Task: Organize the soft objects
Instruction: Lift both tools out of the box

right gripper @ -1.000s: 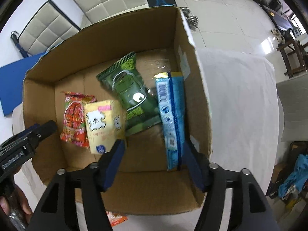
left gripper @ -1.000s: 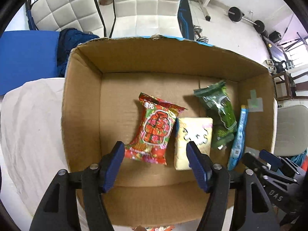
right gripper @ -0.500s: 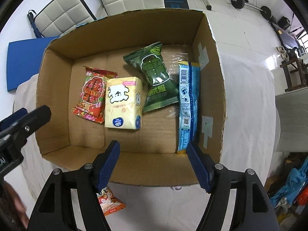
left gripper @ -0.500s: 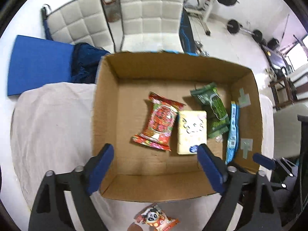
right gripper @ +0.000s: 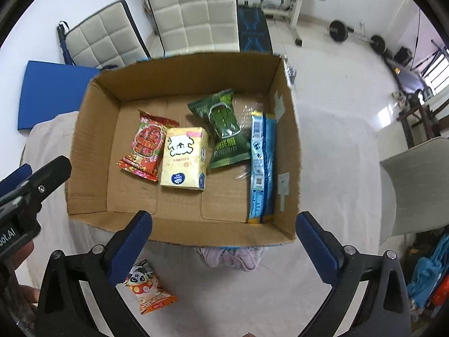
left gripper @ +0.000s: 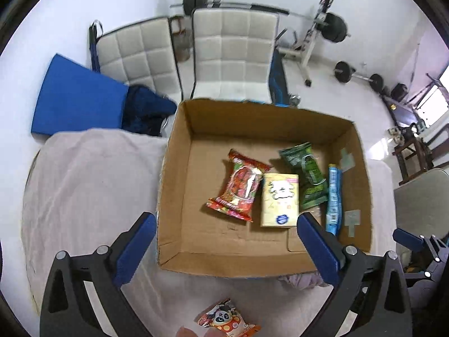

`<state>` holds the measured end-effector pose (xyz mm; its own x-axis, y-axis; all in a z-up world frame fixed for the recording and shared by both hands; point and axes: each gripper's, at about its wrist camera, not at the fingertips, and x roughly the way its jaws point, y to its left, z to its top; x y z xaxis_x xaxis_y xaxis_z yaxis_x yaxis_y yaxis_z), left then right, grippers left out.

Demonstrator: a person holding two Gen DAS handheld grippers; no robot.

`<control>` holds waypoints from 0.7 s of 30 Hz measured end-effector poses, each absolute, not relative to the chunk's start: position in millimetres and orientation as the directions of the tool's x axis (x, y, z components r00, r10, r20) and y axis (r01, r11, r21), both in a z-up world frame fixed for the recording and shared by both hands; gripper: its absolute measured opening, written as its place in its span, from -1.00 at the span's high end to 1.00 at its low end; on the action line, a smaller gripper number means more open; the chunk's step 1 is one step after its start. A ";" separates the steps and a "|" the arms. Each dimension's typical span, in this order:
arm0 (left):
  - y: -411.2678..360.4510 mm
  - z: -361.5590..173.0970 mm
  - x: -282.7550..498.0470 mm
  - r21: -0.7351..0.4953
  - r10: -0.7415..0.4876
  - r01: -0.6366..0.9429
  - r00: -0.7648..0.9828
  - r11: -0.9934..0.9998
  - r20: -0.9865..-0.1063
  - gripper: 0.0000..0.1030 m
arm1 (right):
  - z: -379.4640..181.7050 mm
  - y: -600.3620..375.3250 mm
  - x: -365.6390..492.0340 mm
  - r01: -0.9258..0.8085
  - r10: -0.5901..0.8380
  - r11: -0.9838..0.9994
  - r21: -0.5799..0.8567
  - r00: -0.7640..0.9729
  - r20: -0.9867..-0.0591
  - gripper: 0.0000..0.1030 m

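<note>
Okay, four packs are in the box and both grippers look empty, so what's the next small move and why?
Probably lower the left gripper toward the panda snack pack, which lies on the cloth outside the cardboard box, on its near side. Both the left and the right gripper are opening with nothing between their jaws, and the pack sits nearer the left one.

Inside the cardboard box (right gripper: 89, 151), side by side from its left wall: snack packet (right gripper: 147, 146), tissue pack (right gripper: 183, 158), seaweed bag (right gripper: 224, 129), wafer pack (right gripper: 262, 168) against its right wall. Before the box: panda snack bag (right gripper: 148, 290), crumpled cloth (right gripper: 233, 257).
</note>
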<state>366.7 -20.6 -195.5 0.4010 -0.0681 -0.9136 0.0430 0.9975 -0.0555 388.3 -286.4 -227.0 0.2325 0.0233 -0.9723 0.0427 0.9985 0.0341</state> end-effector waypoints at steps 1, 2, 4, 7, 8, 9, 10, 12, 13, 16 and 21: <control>-21.7 -192.7 363.3 -0.062 -0.078 0.051 0.405 0.997 -0.911 -0.99 | -222.0 -286.2 384.5 0.039 0.022 0.999 0.033 0.246 -0.969 -1.00; -22.9 -189.8 358.3 -0.077 -0.095 0.060 0.409 0.995 -0.908 -0.99 | -217.1 -286.1 380.3 0.035 0.022 0.999 0.032 0.258 -0.966 -1.00; -24.0 -183.9 349.6 -0.102 -0.119 0.063 0.421 0.993 -0.899 -0.99 | -207.6 -287.1 370.1 0.031 0.025 0.999 0.035 0.283 -0.959 -1.00; -26.3 -175.2 337.1 -0.087 -0.102 0.055 0.438 0.995 -0.893 -0.99 | -196.4 -290.8 357.0 0.031 0.032 0.999 0.044 0.304 -0.952 -1.00; -26.8 -172.2 333.4 -0.083 -0.098 0.054 0.445 0.995 -0.890 -0.99 | -192.6 -292.4 352.8 0.032 0.035 0.998 0.047 0.312 -0.949 -1.00; -27.4 -167.9 328.3 -0.075 -0.090 0.051 0.456 0.996 -0.886 -0.99 | -187.3 -294.5 347.5 0.032 0.036 0.998 0.049 0.323 -0.946 -1.00; -28.7 -163.2 322.9 -0.056 -0.072 0.048 0.471 0.997 -0.879 -0.99 | -184.6 -295.6 343.4 0.032 0.034 0.998 0.047 0.330 -0.943 -1.00; -31.9 -154.1 311.5 -0.015 -0.036 0.046 0.502 0.999 -0.864 -0.99 | -175.0 -299.2 334.0 0.032 0.040 0.998 0.055 0.351 -0.936 -1.00; -33.5 -148.2 304.3 -0.002 -0.026 0.046 0.520 0.999 -0.854 -0.99 | -171.4 -300.5 330.2 0.032 0.041 0.998 0.056 0.358 -0.933 -1.00; -34.2 -136.4 286.7 -0.005 -0.024 0.035 0.551 0.999 -0.834 -0.99 | -160.0 -305.6 317.5 0.031 0.052 0.997 0.070 0.385 -0.921 -1.00; -34.3 -140.9 268.3 0.008 0.005 0.003 0.516 1.000 -0.856 -0.99 | -163.9 -319.6 299.2 0.038 0.105 0.991 0.127 0.358 -0.928 -1.00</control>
